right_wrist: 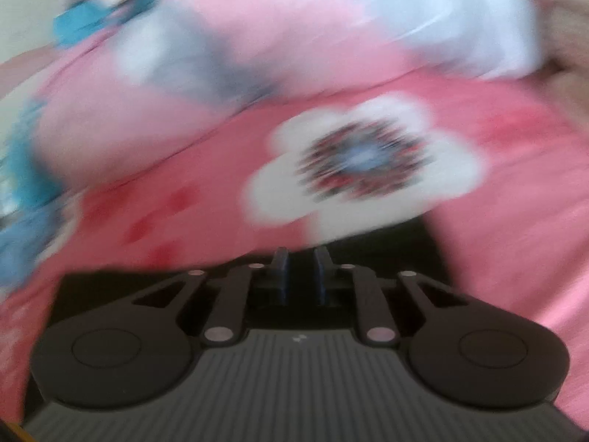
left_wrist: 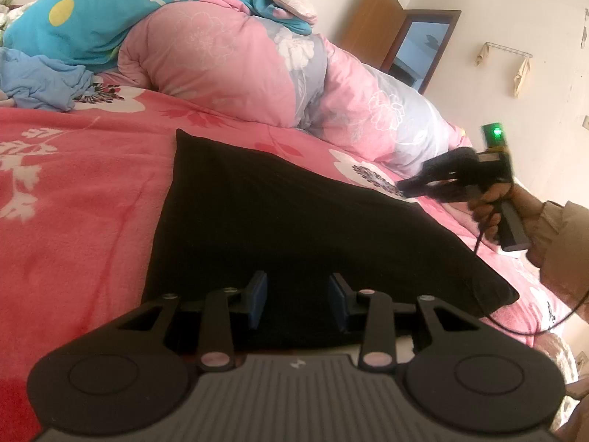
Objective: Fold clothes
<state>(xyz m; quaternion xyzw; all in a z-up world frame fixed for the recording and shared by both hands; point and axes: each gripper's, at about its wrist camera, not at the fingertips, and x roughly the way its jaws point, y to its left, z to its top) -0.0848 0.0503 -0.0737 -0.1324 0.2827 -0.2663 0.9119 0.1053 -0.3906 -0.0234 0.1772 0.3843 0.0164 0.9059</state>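
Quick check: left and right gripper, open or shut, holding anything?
Left gripper: open, nothing between the pads, above the flat black folded garment.
Right gripper: slightly open, empty, over the garment's edge.

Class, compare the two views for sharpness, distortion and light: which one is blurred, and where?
Left wrist view: sharp and daylit, with fisheye bending at the edges; the black garment is too dark to show folds, and the right tongs are slightly smeared. Right wrist view: the bedspread and quilt are heavily motion-blurred, while the camera's own tongs stay fairly crisp.
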